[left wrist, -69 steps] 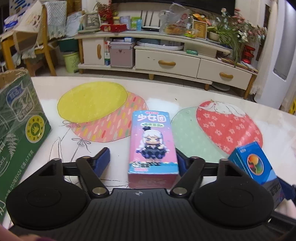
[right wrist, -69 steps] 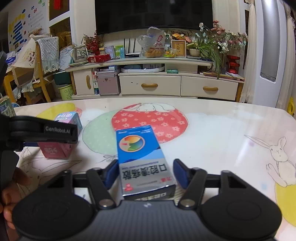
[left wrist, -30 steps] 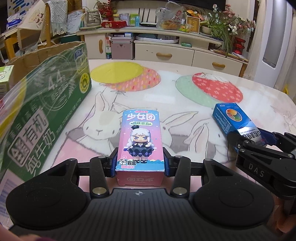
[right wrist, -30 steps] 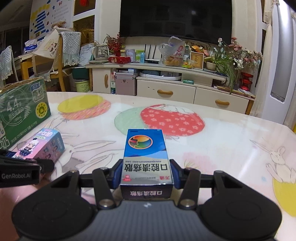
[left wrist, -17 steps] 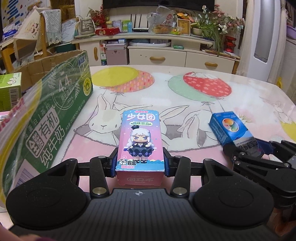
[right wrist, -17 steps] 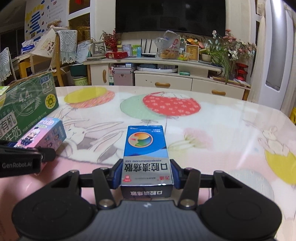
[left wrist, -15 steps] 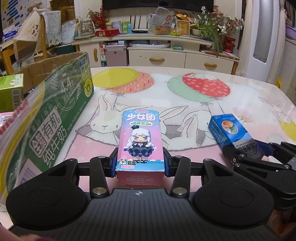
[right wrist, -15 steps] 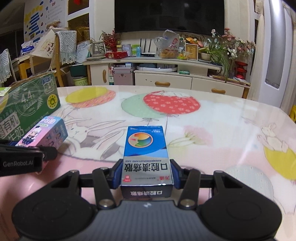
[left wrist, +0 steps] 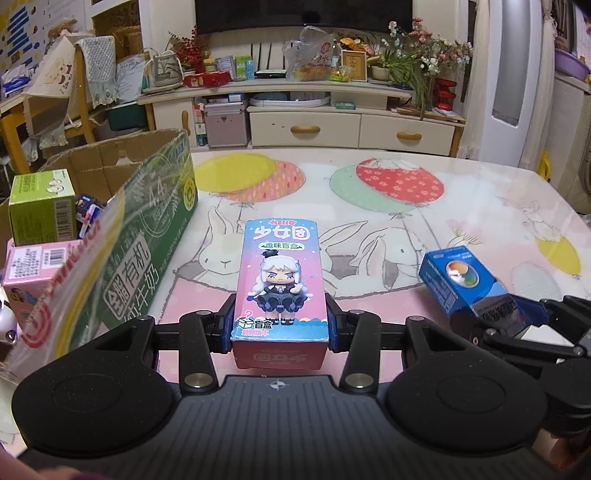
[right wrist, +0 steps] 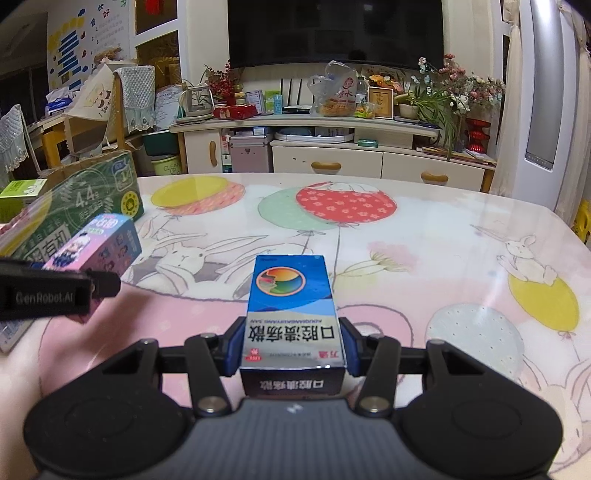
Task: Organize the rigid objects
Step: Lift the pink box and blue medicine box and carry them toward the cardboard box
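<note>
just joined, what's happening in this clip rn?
A person is tidying boxes with a handheld tool in each hand. The left tool is shut on a pink anime figure box, the right tool on a blue medicine box, both held above the balloon-print table. To the left sits an open green milk carton that already holds a green box and a pink box, likely where these go next.

Cream TV cabinet [left wrist: 351, 125] across frame top, dark TV [right wrist: 334, 31] above, wooden chair [left wrist: 48, 110] upper left, white appliance [right wrist: 543, 103] upper right. Warm indoor light.
</note>
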`<state>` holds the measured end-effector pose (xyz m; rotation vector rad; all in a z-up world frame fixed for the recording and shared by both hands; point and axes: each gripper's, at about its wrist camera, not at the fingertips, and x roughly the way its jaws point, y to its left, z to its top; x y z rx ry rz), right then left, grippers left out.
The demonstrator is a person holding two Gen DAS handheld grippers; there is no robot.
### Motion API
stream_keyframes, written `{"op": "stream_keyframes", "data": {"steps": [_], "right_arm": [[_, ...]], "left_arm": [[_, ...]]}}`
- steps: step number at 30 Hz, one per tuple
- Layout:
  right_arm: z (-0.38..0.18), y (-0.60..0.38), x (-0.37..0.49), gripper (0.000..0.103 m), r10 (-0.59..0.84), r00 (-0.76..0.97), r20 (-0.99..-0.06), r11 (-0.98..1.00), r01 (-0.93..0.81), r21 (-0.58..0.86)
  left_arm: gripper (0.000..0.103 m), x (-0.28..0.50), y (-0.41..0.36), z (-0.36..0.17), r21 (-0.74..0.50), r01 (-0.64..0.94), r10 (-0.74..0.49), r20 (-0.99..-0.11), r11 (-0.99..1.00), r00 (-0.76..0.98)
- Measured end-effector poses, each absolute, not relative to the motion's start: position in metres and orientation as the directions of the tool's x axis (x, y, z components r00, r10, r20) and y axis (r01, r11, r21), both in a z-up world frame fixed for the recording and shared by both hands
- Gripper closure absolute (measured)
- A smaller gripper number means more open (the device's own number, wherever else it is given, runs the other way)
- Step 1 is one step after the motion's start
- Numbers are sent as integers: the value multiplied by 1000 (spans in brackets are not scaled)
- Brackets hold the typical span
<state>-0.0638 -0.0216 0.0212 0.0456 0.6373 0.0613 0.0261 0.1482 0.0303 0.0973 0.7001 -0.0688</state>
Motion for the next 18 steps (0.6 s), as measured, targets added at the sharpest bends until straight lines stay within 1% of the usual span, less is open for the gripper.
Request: {"op": "stream_keyframes", "data": {"steps": [8,18], "right_arm": [[35,-16,-83,53,64,806,-589,998,-47,46],[42,-6,-91,53,60,785,-617,998,-41,45]], "left_arm": [[49,23,158,47,42,130,-75,-626,991,776],[49,15,171,74,-6,163,-135,-591,987,795]]}}
